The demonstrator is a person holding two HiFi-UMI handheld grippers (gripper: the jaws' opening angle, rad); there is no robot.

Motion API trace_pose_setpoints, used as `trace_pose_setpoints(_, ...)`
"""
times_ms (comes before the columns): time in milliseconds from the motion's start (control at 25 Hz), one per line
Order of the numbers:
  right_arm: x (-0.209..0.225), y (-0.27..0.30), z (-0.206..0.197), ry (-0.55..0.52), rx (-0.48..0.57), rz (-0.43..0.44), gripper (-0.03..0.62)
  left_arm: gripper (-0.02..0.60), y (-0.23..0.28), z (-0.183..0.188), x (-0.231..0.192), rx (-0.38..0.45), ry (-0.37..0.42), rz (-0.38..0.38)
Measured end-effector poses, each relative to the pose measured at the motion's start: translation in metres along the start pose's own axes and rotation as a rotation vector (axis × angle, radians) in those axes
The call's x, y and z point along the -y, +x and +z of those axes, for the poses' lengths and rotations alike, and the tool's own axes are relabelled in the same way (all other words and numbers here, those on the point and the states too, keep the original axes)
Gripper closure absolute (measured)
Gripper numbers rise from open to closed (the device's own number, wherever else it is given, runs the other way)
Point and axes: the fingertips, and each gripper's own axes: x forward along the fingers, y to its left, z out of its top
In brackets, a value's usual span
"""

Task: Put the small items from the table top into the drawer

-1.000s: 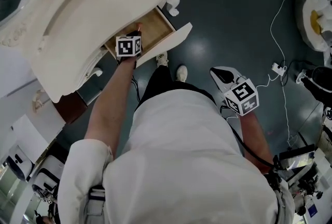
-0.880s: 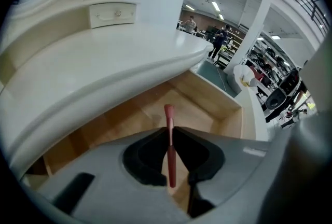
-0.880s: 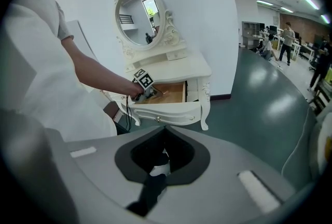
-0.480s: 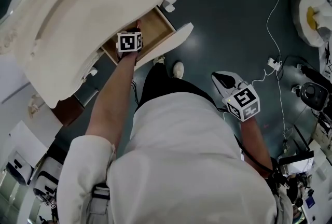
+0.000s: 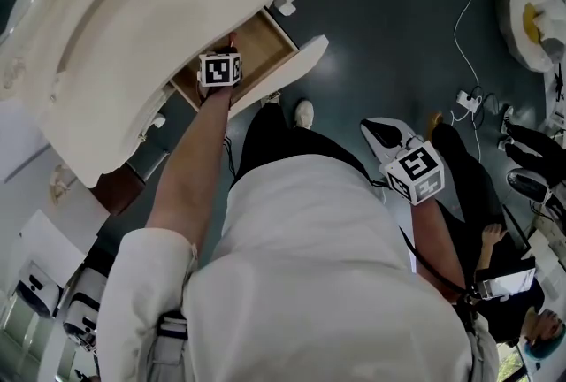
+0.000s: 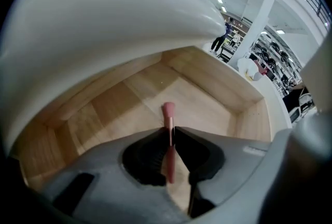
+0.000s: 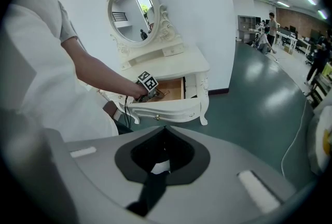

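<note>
The pink stick is pinched in the left gripper's narrowed jaws, over the open drawer's bare floor at 11 o'clock in the head view. I judge only its release is left. The right gripper, at 3 o'clock, is closed and empty. Leftovers on the dressing table are too small to tell.

The stick, perhaps a brush, is pink. The left claw is grey with black inner pads, as is the right claw. The left claw's cube bears black-and-white squares. The drawer is pale wood inside. The tabletop is cream-white and the floor is dark blue-grey.
</note>
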Motion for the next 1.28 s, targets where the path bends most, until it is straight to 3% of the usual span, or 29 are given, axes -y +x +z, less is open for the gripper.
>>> trace_pose_setpoints(560,-0.001,-0.005,0.003,-0.027,0.042,0.025,0.592,0.503,-0.031,0.003,0.005,0.017,0.055,0.026)
trace_pose_setpoints(800,-0.008,-0.009,-0.001,-0.081,0.083,0.058,0.592,0.508,-0.076,0.002,0.019,0.096,0.11,0.043)
trace_pose_setpoints(1280,-0.034,-0.018,-0.039,-0.171,0.13,0.161,0.592,0.553,-0.201,-0.045,0.073,0.267,0.11,0.077)
